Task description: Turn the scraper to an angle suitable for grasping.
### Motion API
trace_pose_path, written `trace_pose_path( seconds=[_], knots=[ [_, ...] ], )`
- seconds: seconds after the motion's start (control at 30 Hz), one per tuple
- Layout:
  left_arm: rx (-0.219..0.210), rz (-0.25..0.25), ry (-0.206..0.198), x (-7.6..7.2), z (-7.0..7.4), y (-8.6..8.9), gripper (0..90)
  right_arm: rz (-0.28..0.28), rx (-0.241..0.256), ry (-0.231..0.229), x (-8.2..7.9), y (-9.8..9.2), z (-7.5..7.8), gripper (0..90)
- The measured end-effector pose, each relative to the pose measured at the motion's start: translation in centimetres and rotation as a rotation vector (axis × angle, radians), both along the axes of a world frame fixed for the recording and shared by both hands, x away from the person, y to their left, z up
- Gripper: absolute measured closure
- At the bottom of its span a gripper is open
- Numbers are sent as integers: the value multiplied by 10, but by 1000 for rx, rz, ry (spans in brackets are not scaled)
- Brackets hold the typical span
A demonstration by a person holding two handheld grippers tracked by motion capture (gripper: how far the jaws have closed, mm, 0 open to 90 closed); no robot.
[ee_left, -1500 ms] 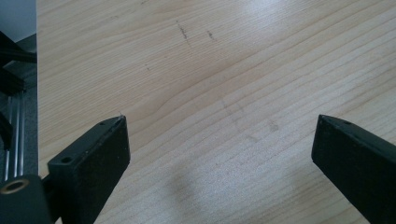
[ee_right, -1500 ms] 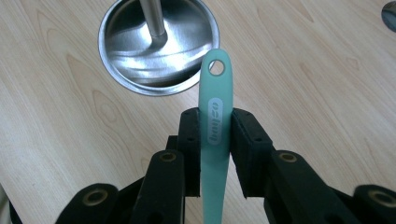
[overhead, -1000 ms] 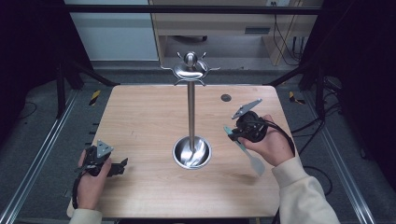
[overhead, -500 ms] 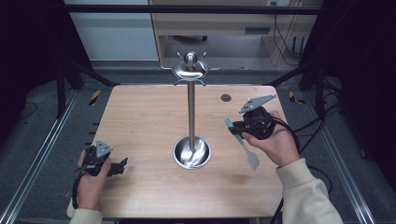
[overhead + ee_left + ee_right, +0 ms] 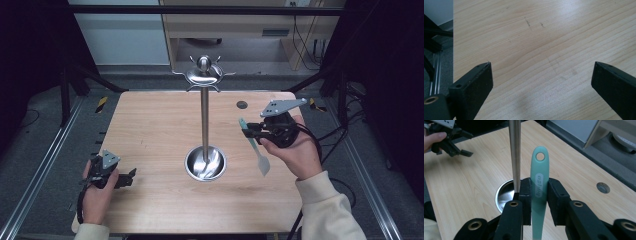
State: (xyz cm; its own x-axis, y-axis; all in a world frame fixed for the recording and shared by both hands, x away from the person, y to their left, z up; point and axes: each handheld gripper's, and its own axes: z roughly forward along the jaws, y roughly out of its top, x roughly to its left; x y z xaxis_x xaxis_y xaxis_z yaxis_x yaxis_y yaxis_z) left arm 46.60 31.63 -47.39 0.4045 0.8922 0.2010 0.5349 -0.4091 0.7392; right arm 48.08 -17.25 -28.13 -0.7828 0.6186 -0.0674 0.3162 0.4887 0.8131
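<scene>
A metal stand rises mid-table: a thin pole on a round shiny base, with a crown of hooks at the top. To its right, held above the table, my right gripper is shut on a teal spatula. The blade hangs low toward the person and the handle's holed end points up. In the right gripper view the spatula stands between the pads of the right gripper, just right of the pole. My left gripper rests open at the table's near left corner, its jaws wide over bare wood.
The wooden table has a small dark round grommet at its back right. Black frame bars and rails run along both sides. A wooden cabinet stands behind the table, and cables lie on the floor at the right.
My right gripper has lifted the spatula and carried it up and away from the person, beside the pole. The left gripper has stayed put.
</scene>
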Motion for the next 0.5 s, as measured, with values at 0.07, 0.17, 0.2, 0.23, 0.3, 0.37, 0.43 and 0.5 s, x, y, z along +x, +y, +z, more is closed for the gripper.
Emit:
trace_pose_path(
  seconds=[0.07,0.17,0.2,0.23,0.3,0.37,0.43,0.5],
  knots=[
    [2,0,2,0,0,0,35,3,7,-3,0,0,2,744],
    [0,0,2,0,0,0,35,9,12,3,-1,1,3,744],
    [1,0,4,0,0,0,35,8,12,1,-1,2,3,744],
    [2,0,4,0,0,0,35,9,14,-2,-1,2,4,744],
    [2,0,3,0,0,0,35,6,25,-10,-3,3,5,744],
    [1,-1,3,0,0,0,35,6,36,-15,-4,3,7,744],
    [-1,0,1,0,0,0,35,14,49,-9,-4,4,9,744],
    [-3,1,1,0,0,0,35,15,62,-12,-5,5,12,744]
  ],
)
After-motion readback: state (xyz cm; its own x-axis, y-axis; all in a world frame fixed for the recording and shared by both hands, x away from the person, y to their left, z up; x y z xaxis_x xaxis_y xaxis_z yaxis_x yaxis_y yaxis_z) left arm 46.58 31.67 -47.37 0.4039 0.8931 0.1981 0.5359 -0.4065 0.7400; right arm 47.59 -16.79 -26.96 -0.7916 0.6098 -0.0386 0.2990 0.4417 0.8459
